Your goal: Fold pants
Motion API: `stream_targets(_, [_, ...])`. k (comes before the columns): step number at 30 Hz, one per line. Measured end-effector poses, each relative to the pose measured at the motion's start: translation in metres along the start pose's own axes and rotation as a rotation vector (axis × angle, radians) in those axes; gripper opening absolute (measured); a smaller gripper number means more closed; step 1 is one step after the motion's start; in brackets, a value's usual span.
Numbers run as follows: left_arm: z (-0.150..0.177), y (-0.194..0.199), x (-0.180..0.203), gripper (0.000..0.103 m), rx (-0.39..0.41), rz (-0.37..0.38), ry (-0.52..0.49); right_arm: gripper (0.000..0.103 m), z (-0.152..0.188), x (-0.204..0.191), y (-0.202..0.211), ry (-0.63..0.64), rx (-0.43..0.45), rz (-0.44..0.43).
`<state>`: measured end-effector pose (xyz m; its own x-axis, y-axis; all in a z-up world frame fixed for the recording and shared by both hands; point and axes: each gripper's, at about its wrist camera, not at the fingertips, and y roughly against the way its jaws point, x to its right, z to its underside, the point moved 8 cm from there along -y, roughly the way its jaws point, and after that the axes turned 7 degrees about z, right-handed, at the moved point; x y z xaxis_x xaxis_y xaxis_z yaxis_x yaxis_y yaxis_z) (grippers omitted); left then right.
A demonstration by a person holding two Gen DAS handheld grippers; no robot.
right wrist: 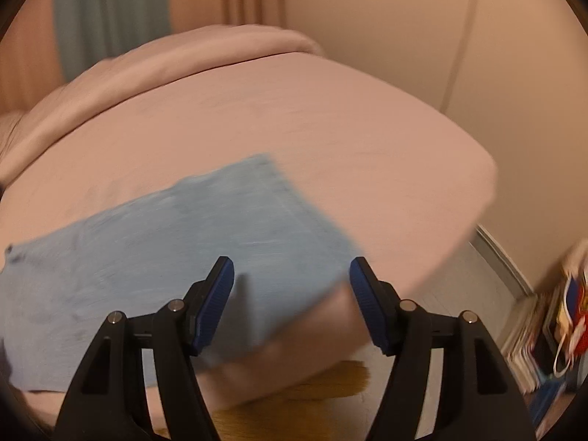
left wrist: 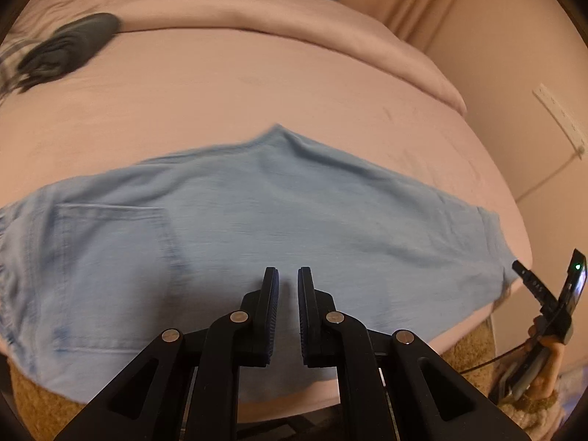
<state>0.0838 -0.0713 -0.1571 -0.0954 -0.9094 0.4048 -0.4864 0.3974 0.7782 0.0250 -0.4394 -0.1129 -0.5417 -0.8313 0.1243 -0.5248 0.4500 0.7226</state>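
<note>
Left gripper (left wrist: 287, 279) clenched, empty, above blue pants (left wrist: 228, 220) on pink bed (left wrist: 257, 84); right gripper (right wrist: 291, 272) spread, holding nothing, lower frame.

Pants (left wrist: 235, 228), light blue, lie spread flat across pink bed (left wrist: 257, 84), pocket at left. Left gripper (left wrist: 287, 275) hangs above near edge, jaws nearly together, nothing between. Dark garment (left wrist: 70, 49) far left.

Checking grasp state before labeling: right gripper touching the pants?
Apart. In the right wrist view the right gripper stands open above the blue pants, nothing pinched between its pads, one finger's shadow falling on the cloth.
</note>
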Motion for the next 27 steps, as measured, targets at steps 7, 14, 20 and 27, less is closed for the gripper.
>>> stream_targets(7, [0.005, -0.043, 0.026, 0.005, -0.112, 0.044, -0.043, 0.066, 0.003, 0.017, -0.011, -0.076, -0.053, -0.1])
stream_targets(14, [0.002, -0.058, 0.028, 0.005, -0.113, 0.026, -0.036, 0.075, -0.052, -0.011, -0.045, 0.048, -0.054, -0.175])
stream_targets(20, [-0.002, -0.057, 0.037, 0.005, -0.116, 0.027, -0.053, 0.075, -0.066, -0.046, -0.107, 0.114, -0.162, -0.18])
stream_targets(27, [-0.046, -0.075, 0.057, 0.005, -0.093, 0.064, -0.022, 0.019, -0.074, -0.043, -0.103, 0.087, -0.087, -0.165])
